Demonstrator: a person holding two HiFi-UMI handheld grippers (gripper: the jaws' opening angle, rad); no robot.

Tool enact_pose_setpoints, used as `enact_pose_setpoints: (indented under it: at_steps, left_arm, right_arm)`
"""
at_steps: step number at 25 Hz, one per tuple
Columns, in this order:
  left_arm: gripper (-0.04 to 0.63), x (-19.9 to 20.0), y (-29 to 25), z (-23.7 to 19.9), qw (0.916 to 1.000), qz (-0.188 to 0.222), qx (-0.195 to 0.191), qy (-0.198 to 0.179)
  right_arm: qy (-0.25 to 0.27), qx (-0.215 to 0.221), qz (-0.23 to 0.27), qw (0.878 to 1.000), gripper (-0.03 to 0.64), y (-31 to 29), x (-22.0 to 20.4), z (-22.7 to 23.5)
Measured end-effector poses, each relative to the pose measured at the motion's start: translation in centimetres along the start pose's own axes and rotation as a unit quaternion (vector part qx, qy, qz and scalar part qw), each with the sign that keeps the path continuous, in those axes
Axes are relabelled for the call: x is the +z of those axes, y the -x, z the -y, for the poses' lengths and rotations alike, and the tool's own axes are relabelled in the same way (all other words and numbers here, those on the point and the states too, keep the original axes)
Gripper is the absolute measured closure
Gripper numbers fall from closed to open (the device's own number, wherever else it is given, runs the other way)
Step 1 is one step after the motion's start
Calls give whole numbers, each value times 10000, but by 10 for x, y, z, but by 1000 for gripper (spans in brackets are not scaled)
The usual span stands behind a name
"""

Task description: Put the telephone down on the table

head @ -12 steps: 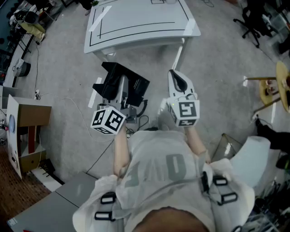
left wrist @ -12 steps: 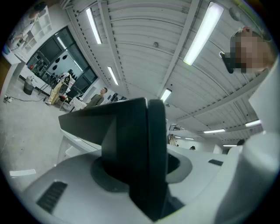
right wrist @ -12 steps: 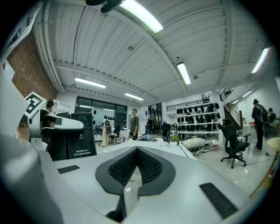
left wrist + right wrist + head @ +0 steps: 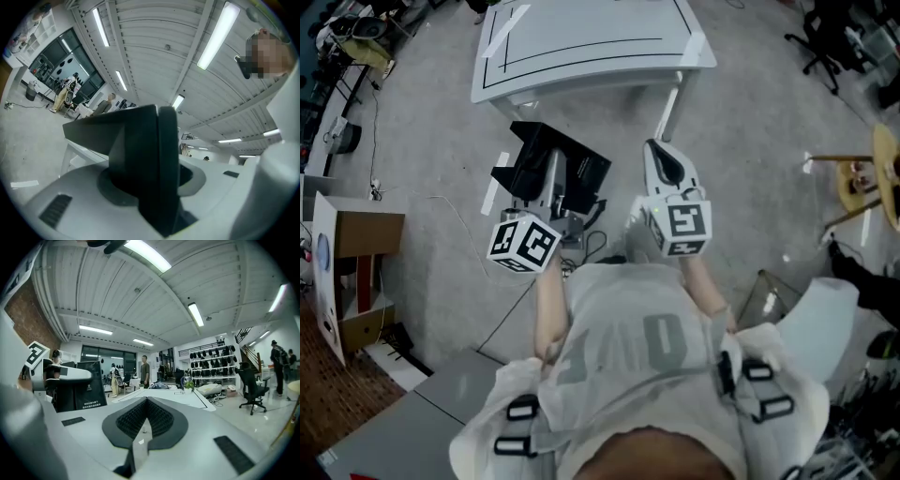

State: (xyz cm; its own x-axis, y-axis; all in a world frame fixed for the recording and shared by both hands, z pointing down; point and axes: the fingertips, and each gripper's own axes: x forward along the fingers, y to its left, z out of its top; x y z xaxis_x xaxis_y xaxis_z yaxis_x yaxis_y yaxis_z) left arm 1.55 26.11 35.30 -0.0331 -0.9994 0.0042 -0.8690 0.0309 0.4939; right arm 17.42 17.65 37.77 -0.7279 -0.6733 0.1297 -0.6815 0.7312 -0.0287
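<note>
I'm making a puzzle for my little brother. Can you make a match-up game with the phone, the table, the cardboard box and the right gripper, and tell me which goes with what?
Things:
1. telephone
2. table
3. cardboard box
4. right gripper

Descriptions:
A. brown, standing on the floor at the left of the head view
B. jaws together, nothing between them
C. black, clamped in the left gripper
D. white, with black lines on its top

Pairs: 1-C, 2-D, 3-A, 4-B
</note>
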Motion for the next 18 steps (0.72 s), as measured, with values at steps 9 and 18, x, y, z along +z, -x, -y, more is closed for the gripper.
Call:
enact_pose_setpoints:
  at_steps: [9, 18]
  left_arm:
    - [422, -6, -8, -11, 9998, -65, 68, 168]
    - [422, -8, -23, -31, 9992, -174, -22, 347]
  right_arm:
    - [-94, -55, -111, 9999, 609, -10, -1, 3]
    - [-54, -53, -428, 9991, 609, -35, -21, -7]
